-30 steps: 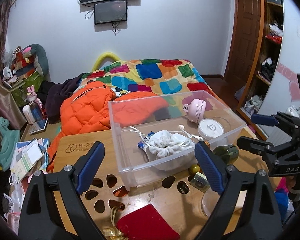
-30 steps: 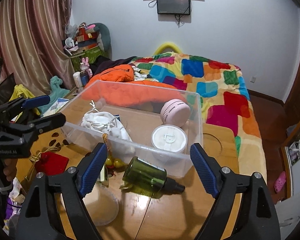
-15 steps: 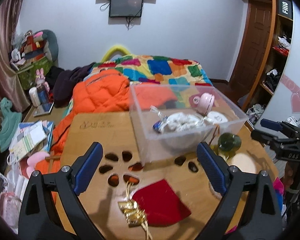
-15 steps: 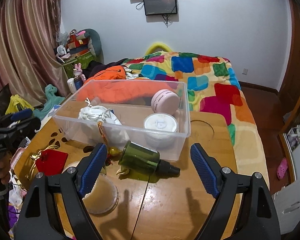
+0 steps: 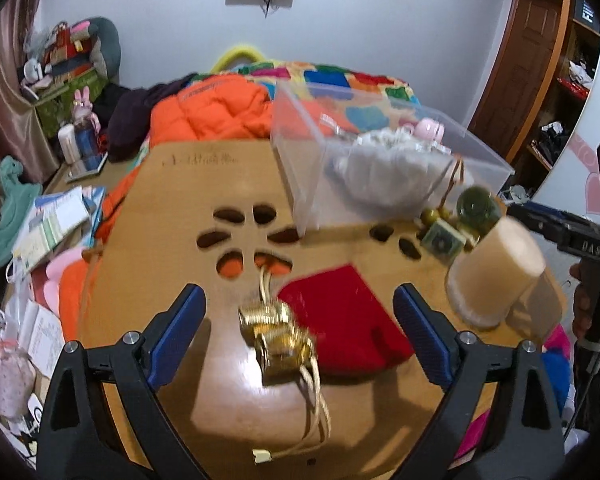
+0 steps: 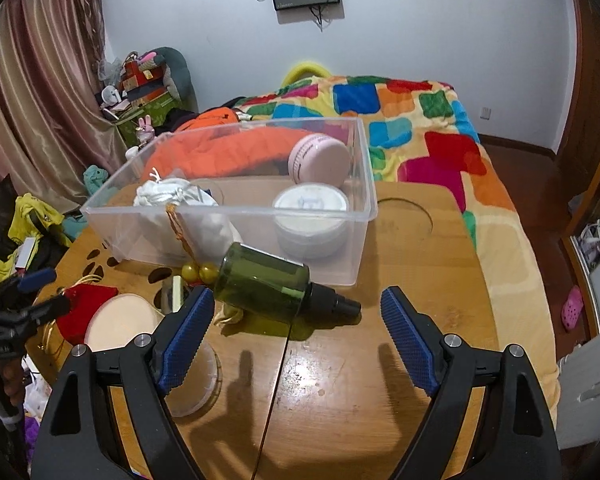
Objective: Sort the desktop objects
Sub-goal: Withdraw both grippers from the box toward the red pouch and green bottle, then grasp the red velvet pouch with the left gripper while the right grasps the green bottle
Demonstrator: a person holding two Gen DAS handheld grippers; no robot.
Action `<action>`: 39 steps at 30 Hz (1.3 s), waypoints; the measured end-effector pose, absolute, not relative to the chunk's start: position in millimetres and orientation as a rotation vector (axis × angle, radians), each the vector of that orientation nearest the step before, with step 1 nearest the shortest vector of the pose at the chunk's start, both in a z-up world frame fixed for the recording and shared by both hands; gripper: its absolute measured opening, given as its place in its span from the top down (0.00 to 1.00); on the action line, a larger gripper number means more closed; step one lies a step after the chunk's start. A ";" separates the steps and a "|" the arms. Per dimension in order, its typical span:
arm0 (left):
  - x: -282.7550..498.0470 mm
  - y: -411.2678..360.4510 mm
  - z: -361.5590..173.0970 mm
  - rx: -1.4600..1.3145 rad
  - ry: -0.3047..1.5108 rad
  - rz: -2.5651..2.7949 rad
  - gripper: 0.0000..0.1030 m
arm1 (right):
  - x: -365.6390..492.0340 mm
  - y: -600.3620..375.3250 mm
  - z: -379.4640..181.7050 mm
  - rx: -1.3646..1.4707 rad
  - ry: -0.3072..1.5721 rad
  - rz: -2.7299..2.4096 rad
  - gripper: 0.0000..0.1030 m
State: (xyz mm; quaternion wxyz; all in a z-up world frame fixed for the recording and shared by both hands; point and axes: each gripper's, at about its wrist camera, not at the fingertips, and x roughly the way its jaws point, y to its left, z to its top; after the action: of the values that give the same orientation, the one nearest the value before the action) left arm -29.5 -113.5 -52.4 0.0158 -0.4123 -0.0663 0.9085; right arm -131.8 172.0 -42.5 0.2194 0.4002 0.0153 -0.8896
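A clear plastic bin (image 6: 236, 216) stands toward the far side of the wooden surface (image 6: 380, 360), holding a white drawstring pouch (image 6: 172, 196), a round white jar (image 6: 310, 204) and a pink round case (image 6: 320, 158). Just in front of the bin a dark green bottle (image 6: 264, 282) lies on its side, black cap pointing right, with two yellow beads (image 6: 198, 272) on an orange cord touching its base. To the left of the bottle sit a small green-faced block (image 5: 442, 238), an upturned translucent cup (image 5: 494, 268) and a red cloth pouch (image 5: 340, 320), whose gold cord and gold ornament (image 5: 278, 332) trail toward the near edge. The left gripper (image 5: 300, 332) hangs over the red pouch and ornament, jaws released and spread wide, nothing pressed between them. The right gripper (image 6: 298, 336) hovers just short of the green bottle, jaws likewise released and holding nothing. Behind the surface is a bed with a patchwork quilt (image 6: 400, 120) and an orange jacket (image 5: 212, 110).
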 end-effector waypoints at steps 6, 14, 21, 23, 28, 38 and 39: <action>-26.4 -109.9 -62.7 -1.309 -0.260 2.780 0.07 | -138.7 164.0 -52.7 1.139 0.050 -2.419 0.19; -22.2 -87.1 -67.2 -1.321 -0.141 2.793 0.07 | -149.5 165.7 -59.4 1.175 -0.032 -2.373 0.17; -21.8 -71.7 -72.5 -1.302 -0.036 2.853 0.05 | -151.9 164.2 -60.3 1.170 -0.039 -2.364 0.17; -21.6 -71.3 -73.6 -1.291 -0.039 2.860 0.05 | -155.4 164.5 -61.9 1.182 -0.050 -2.339 0.17; -19.4 -69.4 -74.7 -1.261 -0.034 2.873 0.06 | -160.8 161.8 -64.9 1.202 -0.064 -2.282 0.17; -20.6 -64.4 -72.5 -1.230 -0.012 2.868 0.36 | -168.1 155.8 -69.6 1.204 -0.093 -2.244 0.18; -20.5 -64.2 -72.3 -1.228 -0.005 2.872 0.42 | -167.7 155.7 -69.6 1.201 -0.099 -2.246 0.21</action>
State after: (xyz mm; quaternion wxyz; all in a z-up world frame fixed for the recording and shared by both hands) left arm -20.5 -64.2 -72.3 0.0089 -0.3931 -0.0017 0.9194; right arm -167.7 155.7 -69.6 0.2919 0.4507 -0.0370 -0.8428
